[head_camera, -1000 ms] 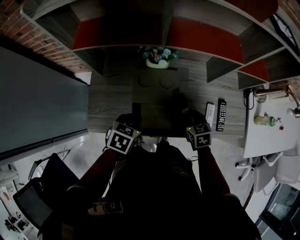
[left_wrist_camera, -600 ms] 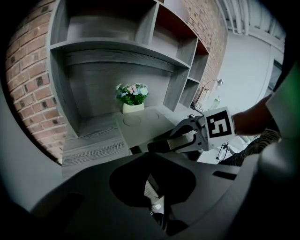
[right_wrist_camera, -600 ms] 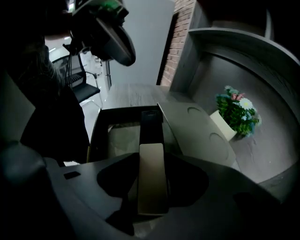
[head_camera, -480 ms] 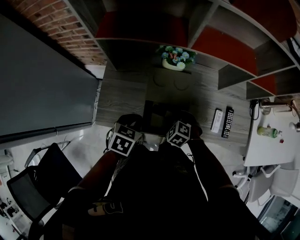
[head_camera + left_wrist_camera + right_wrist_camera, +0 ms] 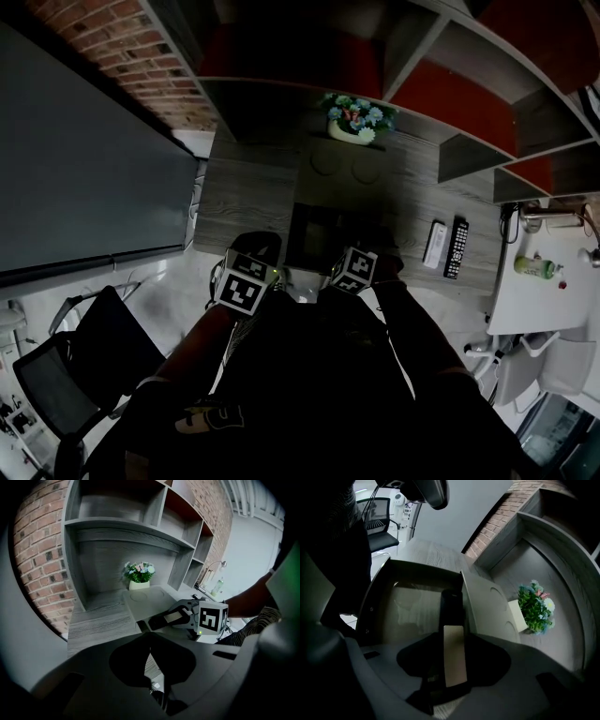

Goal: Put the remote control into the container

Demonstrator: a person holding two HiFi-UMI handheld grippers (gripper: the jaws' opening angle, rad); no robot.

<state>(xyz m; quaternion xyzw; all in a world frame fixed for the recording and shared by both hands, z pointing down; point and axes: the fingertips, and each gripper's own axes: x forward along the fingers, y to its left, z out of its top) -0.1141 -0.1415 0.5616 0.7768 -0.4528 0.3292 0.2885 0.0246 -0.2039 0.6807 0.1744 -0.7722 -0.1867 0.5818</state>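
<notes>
A black remote control [image 5: 452,620] with a pale label on its back lies lengthwise between the jaws of my right gripper [image 5: 451,665], which is shut on it. Its far end reaches over the open dark container [image 5: 417,571] at the desk's front. From the left gripper view, the right gripper [image 5: 180,616] holds the remote control [image 5: 161,620] just above the container's edge. My left gripper [image 5: 150,644] hovers at the desk's front edge, left of the container [image 5: 309,234], its jaws together and empty. In the head view the right gripper [image 5: 373,251] sits at the container's near right corner.
The container's lid [image 5: 342,173], with two round marks, lies flat behind it. A flower pot [image 5: 354,117] stands under the shelves. A white remote [image 5: 434,244] and a black remote [image 5: 457,248] lie at the desk's right. An office chair [image 5: 56,375] stands at lower left.
My right gripper has swung left from beside the two remotes to the container and rolled its wrist. The left gripper has shifted slightly along the desk's front edge.
</notes>
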